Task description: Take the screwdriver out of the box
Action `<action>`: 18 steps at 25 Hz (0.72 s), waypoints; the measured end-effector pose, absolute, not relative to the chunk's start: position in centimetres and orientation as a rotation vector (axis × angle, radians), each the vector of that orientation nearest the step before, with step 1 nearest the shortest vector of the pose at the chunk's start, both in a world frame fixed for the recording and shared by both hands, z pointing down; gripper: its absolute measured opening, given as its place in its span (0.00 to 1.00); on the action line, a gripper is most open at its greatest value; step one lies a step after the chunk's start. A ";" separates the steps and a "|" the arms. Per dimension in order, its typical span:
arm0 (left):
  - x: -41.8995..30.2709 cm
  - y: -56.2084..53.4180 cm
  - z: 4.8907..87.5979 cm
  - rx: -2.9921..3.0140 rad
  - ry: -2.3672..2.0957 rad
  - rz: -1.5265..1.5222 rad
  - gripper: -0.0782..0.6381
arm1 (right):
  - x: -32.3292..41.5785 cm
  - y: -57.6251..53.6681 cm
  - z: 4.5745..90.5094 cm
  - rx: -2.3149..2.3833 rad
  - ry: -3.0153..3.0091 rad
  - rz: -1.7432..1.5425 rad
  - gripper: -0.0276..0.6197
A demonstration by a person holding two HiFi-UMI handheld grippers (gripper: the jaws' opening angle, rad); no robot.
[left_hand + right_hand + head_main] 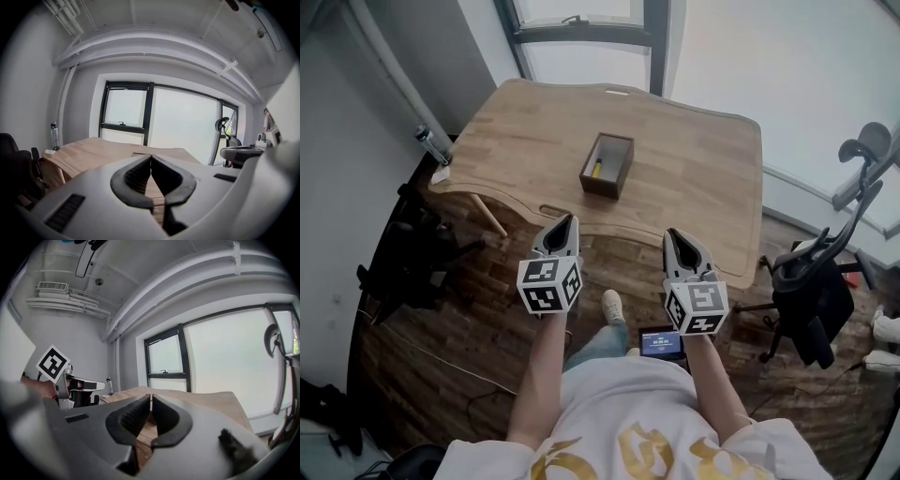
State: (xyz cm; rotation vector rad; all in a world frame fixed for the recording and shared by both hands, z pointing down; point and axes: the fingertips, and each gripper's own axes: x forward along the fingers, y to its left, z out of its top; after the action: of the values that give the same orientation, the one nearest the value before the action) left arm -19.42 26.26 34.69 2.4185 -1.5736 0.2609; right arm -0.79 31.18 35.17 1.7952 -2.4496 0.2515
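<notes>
A dark brown open box [607,165] stands near the middle of the wooden table [694,169]. Inside it, at its left side, lies the screwdriver [595,169], of which only a yellow bit shows. My left gripper [568,221] and right gripper [674,234] are held side by side at the table's near edge, short of the box and pointing toward it. Both are shut with nothing between the jaws, as the left gripper view [151,156] and the right gripper view [151,396] confirm. The box does not show clearly in either gripper view.
A black office chair [812,292] stands right of the table. A bottle [431,145] sits off the table's left corner, and dark equipment [412,258] lies on the floor at the left. A window runs behind the table. A small screen device [661,342] lies by the person's shoe [612,306].
</notes>
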 end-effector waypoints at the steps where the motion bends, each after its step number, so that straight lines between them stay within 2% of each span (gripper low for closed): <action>1: -19.2 25.6 35.0 2.417 -1.571 0.267 0.13 | -0.6 30.5 35.4 1.793 -2.447 0.252 0.09; 18: -16.0 6.1 41.7 2.298 -1.566 0.411 0.13 | 2.3 11.9 39.2 1.731 -2.362 0.316 0.09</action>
State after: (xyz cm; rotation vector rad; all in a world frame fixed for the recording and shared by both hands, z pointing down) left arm -16.01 6.13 41.72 2.2982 -1.5663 0.4106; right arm 2.33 11.88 39.18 1.7314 -2.3617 0.3163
